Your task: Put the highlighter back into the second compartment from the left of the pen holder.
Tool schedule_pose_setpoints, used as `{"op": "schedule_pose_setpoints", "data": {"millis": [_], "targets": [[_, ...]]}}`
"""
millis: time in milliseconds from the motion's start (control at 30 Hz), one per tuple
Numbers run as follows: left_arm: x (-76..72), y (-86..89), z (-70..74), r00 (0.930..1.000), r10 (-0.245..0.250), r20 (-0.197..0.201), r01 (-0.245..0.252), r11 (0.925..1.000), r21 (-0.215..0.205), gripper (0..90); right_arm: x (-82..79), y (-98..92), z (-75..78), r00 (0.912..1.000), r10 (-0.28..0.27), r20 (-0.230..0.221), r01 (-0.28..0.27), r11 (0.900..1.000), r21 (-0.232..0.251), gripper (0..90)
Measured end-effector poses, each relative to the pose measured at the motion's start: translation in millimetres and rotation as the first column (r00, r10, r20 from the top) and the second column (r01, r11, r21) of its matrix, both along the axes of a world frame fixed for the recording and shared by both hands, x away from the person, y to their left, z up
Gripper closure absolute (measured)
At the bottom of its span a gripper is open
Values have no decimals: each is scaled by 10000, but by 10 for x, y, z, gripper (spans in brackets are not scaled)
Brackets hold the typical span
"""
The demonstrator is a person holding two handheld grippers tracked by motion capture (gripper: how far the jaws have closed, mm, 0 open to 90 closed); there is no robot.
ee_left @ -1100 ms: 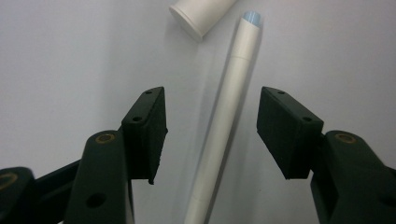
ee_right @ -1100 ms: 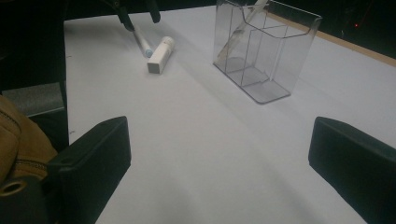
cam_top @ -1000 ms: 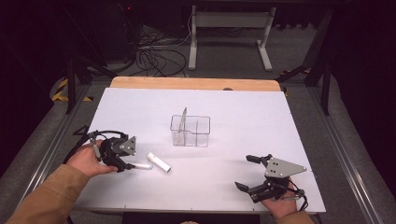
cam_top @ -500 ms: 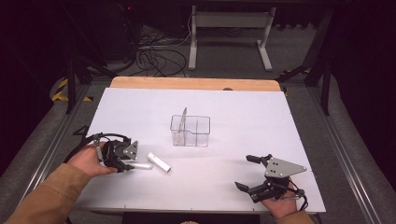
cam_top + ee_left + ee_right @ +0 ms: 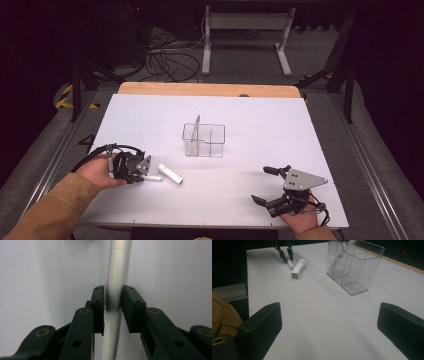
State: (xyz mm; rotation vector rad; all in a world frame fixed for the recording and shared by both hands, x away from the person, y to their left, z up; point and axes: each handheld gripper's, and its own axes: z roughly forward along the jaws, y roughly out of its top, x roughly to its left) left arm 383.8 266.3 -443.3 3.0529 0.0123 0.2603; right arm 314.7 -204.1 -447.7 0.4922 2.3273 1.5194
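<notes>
- Your left gripper lies low on the white table sheet near its left front corner, with your hand wrapped around its body.
- Its jaws have just been closing, and a slim white pen-like stick runs straight between them. In the left gripper view the two black pads sit right against its sides, with at most a sliver of gap on the left, so read it as a pinch on the stick.
- The stick lies flat on the sheet and reaches out past the jaw tips towards the right in the high view.
- A short, thicker white tube with a squared end lies just beside the stick's far end. Whether the two touch cannot be told.
- A clear plastic organiser box with inner dividers stands upright near the middle of the sheet, well apart from both grippers. One thin pale stick leans inside its left compartment.
- Your right gripper rests near the front right of the sheet, its jaws spread wide with only bare sheet between them.
</notes>
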Motion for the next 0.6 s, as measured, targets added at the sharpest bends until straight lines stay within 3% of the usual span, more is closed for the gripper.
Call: {"op": "schedule_pose_setpoints", "data": {"millis": [300, 600], "targets": [[-2, -9, -9, 9989, -452, -130, 452, 9990, 35, 773, 1, 2, -2, 10000, 29, -10, -29, 10000, -9, 62], [-1, -16, -2, 9986, -512, -138, 514, 9986, 138, 783, -1, -1, 0, 10000, 32, 3, -32, 10000, 3, 62]]}}
